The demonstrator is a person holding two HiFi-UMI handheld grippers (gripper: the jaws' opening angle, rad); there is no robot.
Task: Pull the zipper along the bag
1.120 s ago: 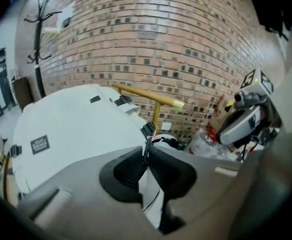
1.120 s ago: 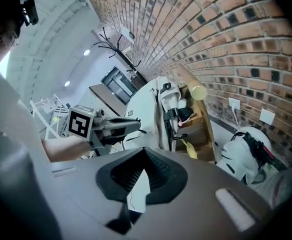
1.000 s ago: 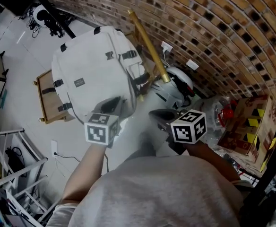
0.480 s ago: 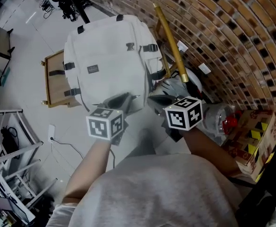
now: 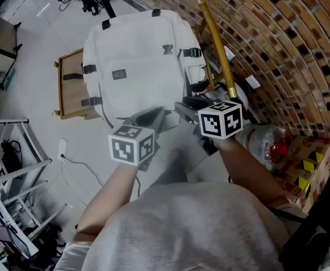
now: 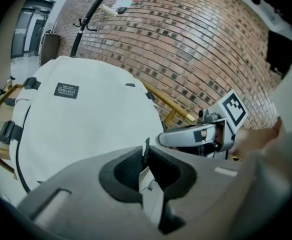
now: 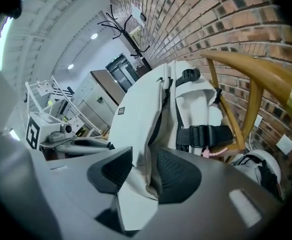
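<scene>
A white backpack (image 5: 137, 66) rests against a wooden frame by the brick wall. My left gripper (image 5: 149, 116) is at its lower edge. In the left gripper view its jaws (image 6: 146, 156) are almost together, pinching a thin dark zipper pull (image 6: 146, 146) against the backpack (image 6: 86, 119). My right gripper (image 5: 183, 107) is at the bag's lower right corner. Its jaws (image 7: 145, 166) have just been opening, and a fold of the backpack's white fabric (image 7: 141, 114) hangs between them, not squeezed. Black side straps with buckles (image 7: 206, 134) show beyond.
A gold pole (image 5: 216, 44) leans on the brick wall beside the bag. The wooden frame (image 5: 69, 89) sticks out on the bag's left. A white helmet (image 7: 258, 166), a clear plastic bag (image 5: 261, 143) and a cardboard box (image 5: 306, 162) lie right. A metal rack (image 5: 12, 174) stands lower left.
My right gripper has moved in towards the backpack's lower right corner and its jaws have opened. The left gripper has stayed at the bag's lower edge, slightly rolled.
</scene>
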